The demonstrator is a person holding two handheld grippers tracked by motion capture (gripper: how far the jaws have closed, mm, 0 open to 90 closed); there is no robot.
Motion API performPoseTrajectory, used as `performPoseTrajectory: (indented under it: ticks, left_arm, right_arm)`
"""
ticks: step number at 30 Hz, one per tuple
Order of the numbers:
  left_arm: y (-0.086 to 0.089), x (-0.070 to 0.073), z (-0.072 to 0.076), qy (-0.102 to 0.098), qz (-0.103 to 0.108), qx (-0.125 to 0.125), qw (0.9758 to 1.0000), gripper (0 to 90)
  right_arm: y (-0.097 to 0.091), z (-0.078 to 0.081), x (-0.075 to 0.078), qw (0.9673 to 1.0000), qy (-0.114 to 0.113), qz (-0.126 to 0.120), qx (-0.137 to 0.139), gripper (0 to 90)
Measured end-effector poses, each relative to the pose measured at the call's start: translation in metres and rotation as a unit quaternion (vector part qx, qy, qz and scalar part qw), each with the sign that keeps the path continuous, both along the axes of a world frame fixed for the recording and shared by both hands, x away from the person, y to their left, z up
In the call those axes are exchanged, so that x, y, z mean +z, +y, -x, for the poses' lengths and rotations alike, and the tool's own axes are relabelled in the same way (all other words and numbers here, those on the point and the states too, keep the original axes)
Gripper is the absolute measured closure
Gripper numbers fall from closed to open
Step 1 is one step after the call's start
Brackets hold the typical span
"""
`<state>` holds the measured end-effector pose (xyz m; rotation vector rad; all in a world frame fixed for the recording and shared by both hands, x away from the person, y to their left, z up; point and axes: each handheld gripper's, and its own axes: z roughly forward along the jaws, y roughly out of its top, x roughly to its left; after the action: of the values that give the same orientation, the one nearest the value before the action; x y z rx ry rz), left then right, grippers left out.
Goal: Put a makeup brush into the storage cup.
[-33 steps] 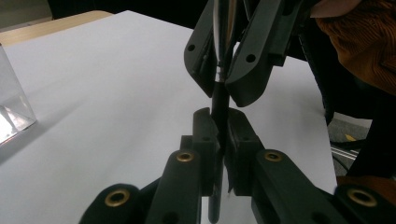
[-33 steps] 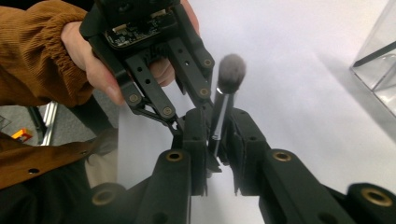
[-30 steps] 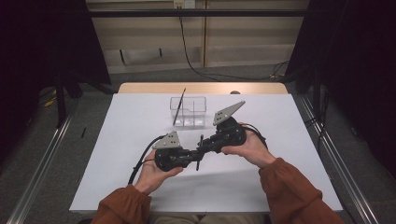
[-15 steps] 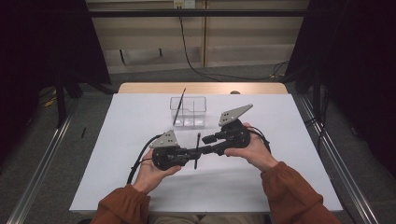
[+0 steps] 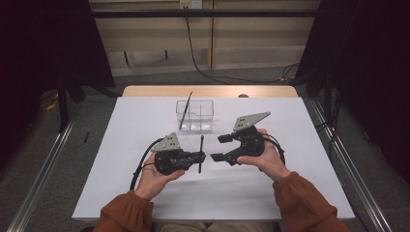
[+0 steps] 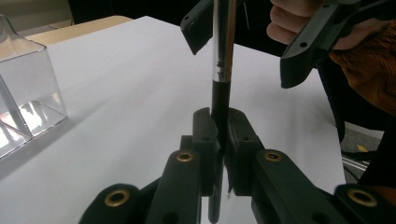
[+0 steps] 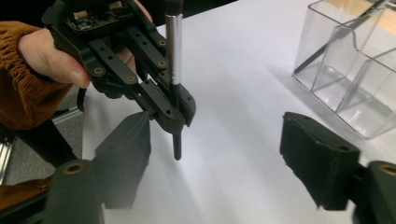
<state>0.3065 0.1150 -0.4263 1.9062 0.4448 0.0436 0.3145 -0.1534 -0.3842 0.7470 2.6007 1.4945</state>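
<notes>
High view: my left gripper [image 5: 196, 157] is clamped on the slim black-handled brush with a silver ferrule [image 5: 200, 153], held roughly upright over the white paper-covered table [image 5: 121, 145]. My right gripper [image 5: 220, 148] sits just beside it; its jaws have just been opening and stand wide, nothing between them. The clear plastic compartmented organizer [image 5: 195, 115] waits near the far edge, one thin dark stick [image 5: 185, 110] already leaning in it. Judgement: hand-over to the left done; placing the brush in the organizer remains. Left gripper view: pads pinch the black handle [image 6: 219, 100] below the ferrule, detail the high view lacks; the right gripper's jaws flank the upper shaft. Right gripper view: the handle's lower end [image 7: 177, 148] pokes out below the left jaws, above the table.
</notes>
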Motion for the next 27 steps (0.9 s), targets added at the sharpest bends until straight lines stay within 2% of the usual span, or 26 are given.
performPoseTrajectory:
  ticks: [6, 8, 10, 13, 15, 19, 22, 24, 27]
  left_arm:
    - [0.005, 0.002, 0.000, -0.002, 0.003, 0.006, 1.0000, 84.1]
    - [0.007, 0.003, -0.001, -0.003, 0.004, 0.008, 1.0000, 84.0]
    - [0.008, 0.004, -0.001, -0.003, 0.007, 0.010, 0.9999, 84.1]
    - [0.009, 0.004, -0.001, -0.004, 0.007, 0.012, 0.9999, 84.1]
    - [0.010, 0.005, -0.001, -0.005, 0.007, 0.013, 0.9999, 84.0]
    - [0.012, 0.006, -0.001, -0.007, 0.007, 0.015, 0.9998, 84.1]
    - [0.015, 0.007, -0.001, -0.008, 0.007, 0.018, 0.9998, 84.0]
    - [0.016, 0.008, -0.001, -0.007, 0.007, 0.020, 0.9998, 84.1]
    - [0.018, 0.008, -0.002, -0.008, 0.006, 0.021, 0.9997, 84.0]
  right_arm:
    - [-0.007, 0.000, -0.006, 0.9997, 0.006, 0.001, -0.025, 9.7]
    - [-0.009, -0.001, -0.008, 0.9995, 0.012, -0.004, -0.028, 5.7]
    - [-0.011, -0.001, -0.009, 0.9995, 0.008, -0.006, -0.029, 2.0]
    - [-0.014, 0.000, -0.010, 0.9992, 0.009, -0.009, -0.037, 3.2]
    - [-0.015, 0.000, -0.009, 0.9990, 0.005, 0.001, -0.045, 3.5]
    - [-0.020, 0.001, -0.008, 0.9990, 0.004, -0.008, -0.044, 2.5]
    - [-0.022, 0.004, -0.010, 0.9986, -0.011, -0.001, -0.052, 2.5]
    - [-0.023, 0.005, -0.013, 0.9984, -0.014, 0.002, -0.055, 2.6]
    - [-0.025, 0.008, -0.016, 0.9972, -0.025, 0.001, -0.071, 2.6]
